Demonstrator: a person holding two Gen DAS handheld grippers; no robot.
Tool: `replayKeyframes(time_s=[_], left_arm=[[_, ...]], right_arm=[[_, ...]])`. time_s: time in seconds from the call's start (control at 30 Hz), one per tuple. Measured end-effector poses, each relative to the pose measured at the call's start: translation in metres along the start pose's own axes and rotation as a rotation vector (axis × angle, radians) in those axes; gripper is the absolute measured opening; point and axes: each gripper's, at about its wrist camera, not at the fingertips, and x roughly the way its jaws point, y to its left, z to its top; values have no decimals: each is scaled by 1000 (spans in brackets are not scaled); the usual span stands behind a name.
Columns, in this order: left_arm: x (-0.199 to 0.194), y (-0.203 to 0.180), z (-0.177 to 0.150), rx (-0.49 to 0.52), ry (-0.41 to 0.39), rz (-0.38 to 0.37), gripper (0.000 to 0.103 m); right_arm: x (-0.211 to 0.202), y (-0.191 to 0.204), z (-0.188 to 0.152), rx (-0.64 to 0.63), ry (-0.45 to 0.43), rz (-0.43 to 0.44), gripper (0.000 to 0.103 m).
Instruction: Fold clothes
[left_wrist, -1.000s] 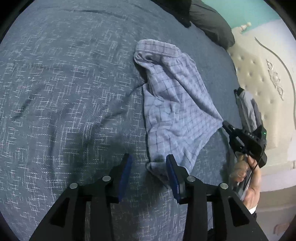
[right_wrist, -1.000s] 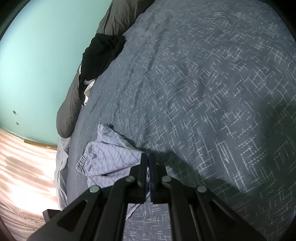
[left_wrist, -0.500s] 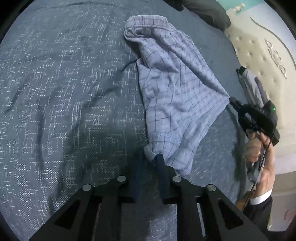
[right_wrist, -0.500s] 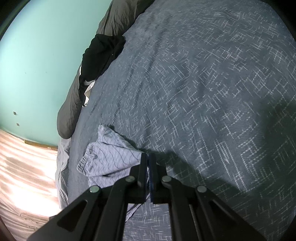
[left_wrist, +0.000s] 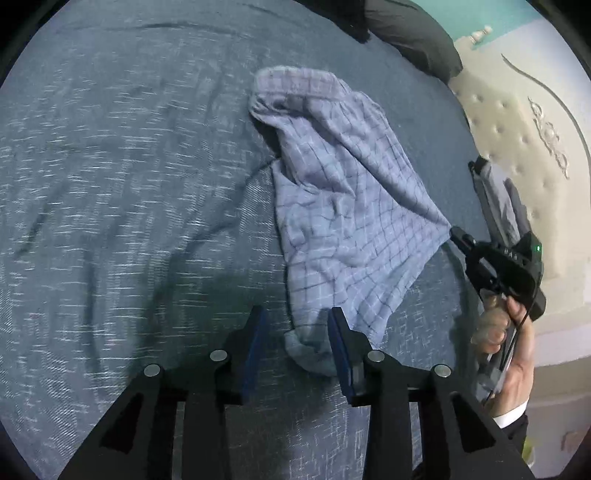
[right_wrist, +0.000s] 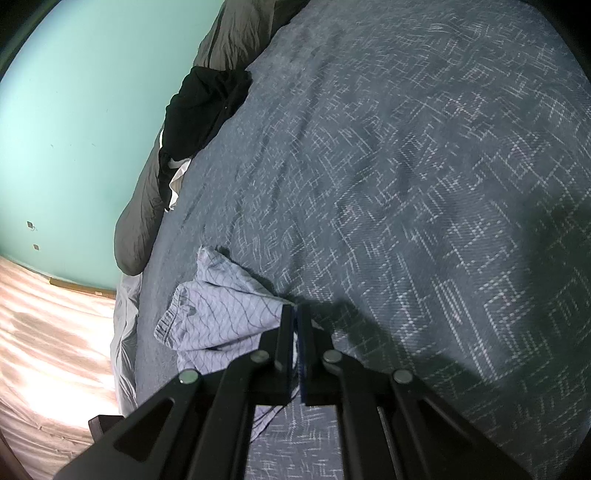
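Half a second ago my left tongs (left_wrist: 295, 341) were pinching the near hem corner of the checked shorts (left_wrist: 347, 221); now their blades stand spread, with that rolled corner lying loose between them, nearer the right blade. A second ago they were spread over the same corner too, so I judge this a let-go after a short tug, or a grip that needs retaking. My right tongs (right_wrist: 296, 332) are as they were: pressed together on another corner of the shorts, which runs taut from them out to the left

The shorts lie on the blue bedspread (left_wrist: 110, 184) ahead of my left tongs and slightly right, waistband at the far end, wrinkled and not yet a neat fold. With one corner free, only the right grip governs the cloth

Counted: one pair of shorts, two tongs, one hand (left_wrist: 506, 332) in view on the right handle, one black garment (right_wrist: 203, 107) far ahead-left of the right tongs
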Motion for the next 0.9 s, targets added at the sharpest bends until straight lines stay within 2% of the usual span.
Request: replayKeyframes(time_s=[0.07, 0.13, 0.17, 0.27, 0.4, 0.73, 0.9], left_arm=[[5, 0, -8, 11, 10, -1, 36], [8, 2, -5, 13, 15, -1, 24], [10, 3, -5, 14, 19, -4, 13], [9, 3, -5, 19, 17, -3, 9], [5, 2, -3, 27, -1, 10, 8], [11, -1, -2, 39, 23, 23, 8], [3, 0, -2, 28, 9, 46, 17]], right_arm=[[0, -1, 1, 4, 0, 0, 2], [0, -2, 1, 5, 0, 0, 2], [0, -2, 1, 5, -2, -1, 2], [-3, -2, 2, 9, -14, 7, 2], [-5, -4, 3, 18, -27, 23, 2], [5, -8, 4, 24, -27, 1, 2], [9, -15, -1, 78, -4, -27, 4]])
